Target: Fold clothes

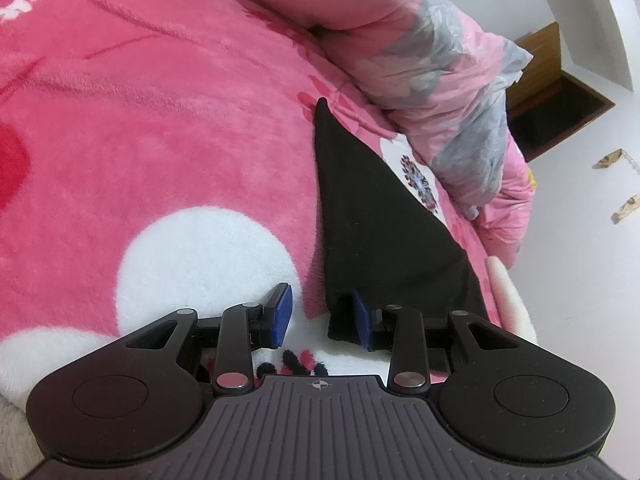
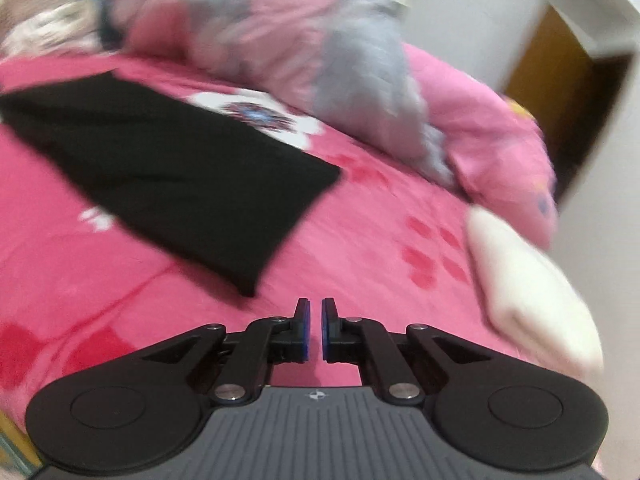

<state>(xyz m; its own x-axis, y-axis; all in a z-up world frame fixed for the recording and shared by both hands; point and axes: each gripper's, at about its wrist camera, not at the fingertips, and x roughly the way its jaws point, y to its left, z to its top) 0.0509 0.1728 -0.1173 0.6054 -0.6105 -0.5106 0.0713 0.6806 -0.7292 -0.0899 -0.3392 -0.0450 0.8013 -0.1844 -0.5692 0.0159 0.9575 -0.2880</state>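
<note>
Left wrist view: the left gripper (image 1: 322, 318) sits low over a pink fleece blanket (image 1: 160, 128) w/ big white dots. Jaws apart, a clear gap between the blue pads (image 1: 280, 316). A black garment (image 1: 360, 220) lies on the blanket, a long dark shape narrowing to a point away from the camera. Its near edge droops over the right-hand pad and covers part of it; the left-hand pad is clear of the cloth, so nothing is clamped. Just beyond the garment, a white patch w/ a dark patterned flower on the blanket. Behind that, a bunched pink and grey quilt (image 1: 432, 80) runs along the far side of the bed. Off the bed to the right: pale floor, and a brown wooden cabinet (image 1: 552, 92) against the wall.

Right wrist view (blurry): the right gripper (image 2: 316, 328) hovers over bare blanket (image 2: 380, 240), jaws drawn together, only a thin slit between the pads, nothing in it. The black garment (image 2: 172, 176) lies flat on the blanket ahead and to the left, near corner just in front of the fingertips but not touching. The pink and grey quilt (image 2: 320, 60) is heaped behind it. A cream cloth or pillow (image 2: 528, 280) lies at the right edge of the bed; can't tell which. Cabinet (image 2: 560, 92) shows at far right.
</note>
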